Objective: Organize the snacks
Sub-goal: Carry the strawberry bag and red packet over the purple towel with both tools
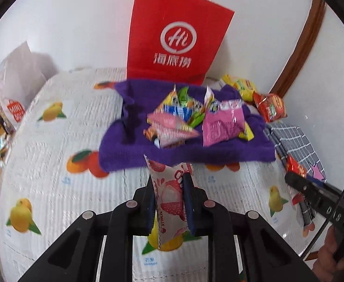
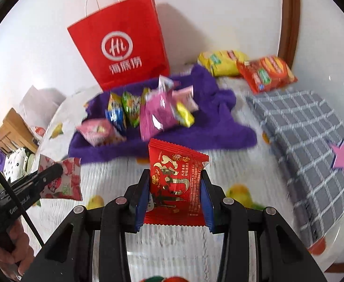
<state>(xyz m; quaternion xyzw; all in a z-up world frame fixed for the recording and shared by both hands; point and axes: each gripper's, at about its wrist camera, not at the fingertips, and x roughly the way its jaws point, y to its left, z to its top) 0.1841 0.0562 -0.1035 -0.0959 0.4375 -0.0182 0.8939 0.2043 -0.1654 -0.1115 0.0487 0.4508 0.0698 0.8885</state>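
Here the left gripper [image 1: 169, 202] is clenched on a strawberry packet [image 1: 169, 199], long axis upright, above the fruit-print tablecloth [image 1: 54, 141]. The right gripper [image 2: 174, 195] grasps a red packet [image 2: 175, 181], standing upright too.

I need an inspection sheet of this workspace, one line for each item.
Surface: table under a white cloth with fruit prints.
Job's things: snack packets heaped on a purple towel; strawberry packet; red packet.
Clutter: red paper bag standing behind the towel; yellow packet and orange packet at the wall; grey checked cloth.
Grippers: left claw shut on the strawberry packet; right claw shut on the red packet.
Cables: black cable by the right claw's handle.
Surroundings: white wall, brown wooden frame.
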